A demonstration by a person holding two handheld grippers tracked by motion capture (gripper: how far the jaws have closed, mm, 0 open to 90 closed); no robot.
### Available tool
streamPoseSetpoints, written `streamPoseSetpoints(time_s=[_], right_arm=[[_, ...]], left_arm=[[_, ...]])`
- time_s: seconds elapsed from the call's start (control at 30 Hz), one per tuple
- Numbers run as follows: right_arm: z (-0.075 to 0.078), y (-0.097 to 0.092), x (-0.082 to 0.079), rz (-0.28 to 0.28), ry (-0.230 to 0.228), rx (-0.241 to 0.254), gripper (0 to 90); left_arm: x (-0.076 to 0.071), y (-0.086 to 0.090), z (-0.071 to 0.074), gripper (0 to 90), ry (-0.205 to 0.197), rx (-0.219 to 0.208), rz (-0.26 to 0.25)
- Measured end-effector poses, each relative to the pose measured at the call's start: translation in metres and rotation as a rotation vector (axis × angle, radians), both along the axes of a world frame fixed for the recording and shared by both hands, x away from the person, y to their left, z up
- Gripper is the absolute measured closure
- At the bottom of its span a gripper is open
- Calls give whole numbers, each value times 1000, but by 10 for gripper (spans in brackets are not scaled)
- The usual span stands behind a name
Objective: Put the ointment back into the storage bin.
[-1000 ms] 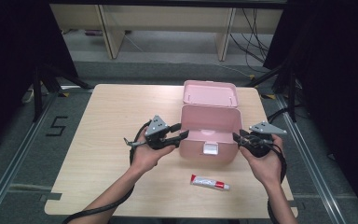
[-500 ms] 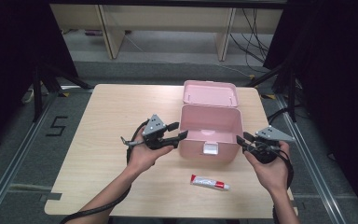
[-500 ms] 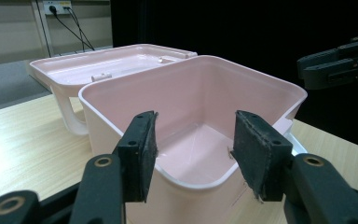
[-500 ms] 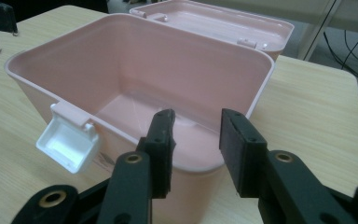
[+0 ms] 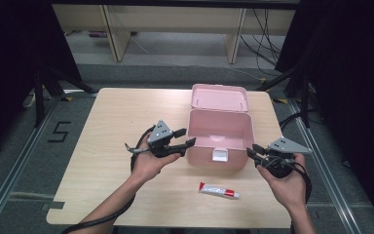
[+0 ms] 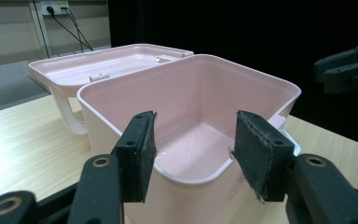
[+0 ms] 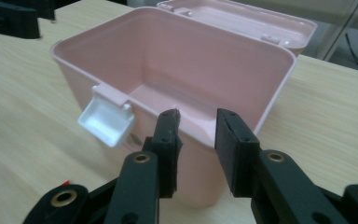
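Pink box [image 5: 219,134] sitting mid-worktop [image 5: 117,126], lid already flipped back, empty inside. Toothpaste tube [image 5: 219,190] not yet in, just lying in front. Left tool [image 5: 186,136] just opening, right tool [image 5: 251,151] just closing, both holding nothing.

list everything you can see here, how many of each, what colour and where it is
storage box: one, pink, right of table centre, empty, lid hinged open behind it, white latch on its near side
tube: one, white with red ends, on the table in front of the box
table: one, light wood, centre of the high view
shelving legs: pale wood, on the floor beyond the table
cables: black, on the floor at the far right
left tongs: black, open, beside the box's left wall, holding nothing
right tongs: black, open, by the box's near right corner, holding nothing, jaws just been closing
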State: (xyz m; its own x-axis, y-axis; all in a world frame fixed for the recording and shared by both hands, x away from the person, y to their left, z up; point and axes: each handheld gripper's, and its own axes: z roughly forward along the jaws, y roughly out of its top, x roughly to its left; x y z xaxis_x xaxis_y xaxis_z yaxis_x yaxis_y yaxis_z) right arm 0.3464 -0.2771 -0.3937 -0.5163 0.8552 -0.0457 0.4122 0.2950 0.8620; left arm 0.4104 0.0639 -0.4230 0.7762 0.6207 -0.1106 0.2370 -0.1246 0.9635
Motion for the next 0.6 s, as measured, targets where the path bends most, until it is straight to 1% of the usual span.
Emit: streamPoseSetpoints(time_s=[0.03, 0.07, 0.1, 0.13, 0.17, 0.2, 0.23, 0.27, 0.3, 0.33, 0.37, 0.4, 0.43, 0.47, 0.5, 0.53, 0.57, 0.6], right_arm=[[1, 3, -2, 2, 37, 16, 704], [1, 3, -3, 14, 52, 12, 703], [1, 3, -2, 34, 38, -12, 699], [0, 4, -2, 46, 37, -22, 698], [1, 6, -4, 55, 67, -20, 698], [0, 9, -6, 50, 84, -15, 697], [0, 8, -4, 78, 67, -48, 696], [0, 10, -5, 87, 81, -46, 696], [0, 11, -6, 87, 83, -46, 695], [0, 12, -7, 102, 91, -50, 695], [0, 13, -7, 111, 89, -61, 694], [0, 15, -10, 109, 106, -59, 693], [-1, 16, -9, 127, 101, -73, 693], [-2, 18, -10, 134, 119, -70, 692], [-2, 18, -10, 148, 120, -83, 691], [-3, 20, -11, 140, 130, -78, 691], [-5, 20, -10, 161, 120, -99, 690], [-6, 21, -10, 169, 122, -107, 689]], left_arm=[[0, 0, 0, 474, 1, 0, -1], [0, -1, 0, 474, 2, -1, -1], [0, -1, 1, 474, 2, -2, 0], [0, -1, 1, 474, 4, -7, 4], [0, 0, 1, 474, 4, -7, 6], [0, 0, 1, 474, 3, -6, 7], [0, 0, 1, 474, 4, -6, 8], [0, 0, 0, 475, -1, -18, 3], [-1, 1, 1, 476, 1, -9, 9], [-2, 1, 1, 477, 2, -10, 9], [-2, 1, 1, 477, 2, -8, 8], [-3, 1, 1, 477, 2, -10, 9], [-3, 1, 1, 478, 2, -8, 10], [-4, 1, 1, 477, 0, -6, 8], [-4, 2, 2, 478, -1, -4, 8], [-4, 2, 1, 478, 0, -6, 8], [-4, 2, 1, 478, 0, -7, 8], [-4, 3, 1, 478, 0, -4, 7]])
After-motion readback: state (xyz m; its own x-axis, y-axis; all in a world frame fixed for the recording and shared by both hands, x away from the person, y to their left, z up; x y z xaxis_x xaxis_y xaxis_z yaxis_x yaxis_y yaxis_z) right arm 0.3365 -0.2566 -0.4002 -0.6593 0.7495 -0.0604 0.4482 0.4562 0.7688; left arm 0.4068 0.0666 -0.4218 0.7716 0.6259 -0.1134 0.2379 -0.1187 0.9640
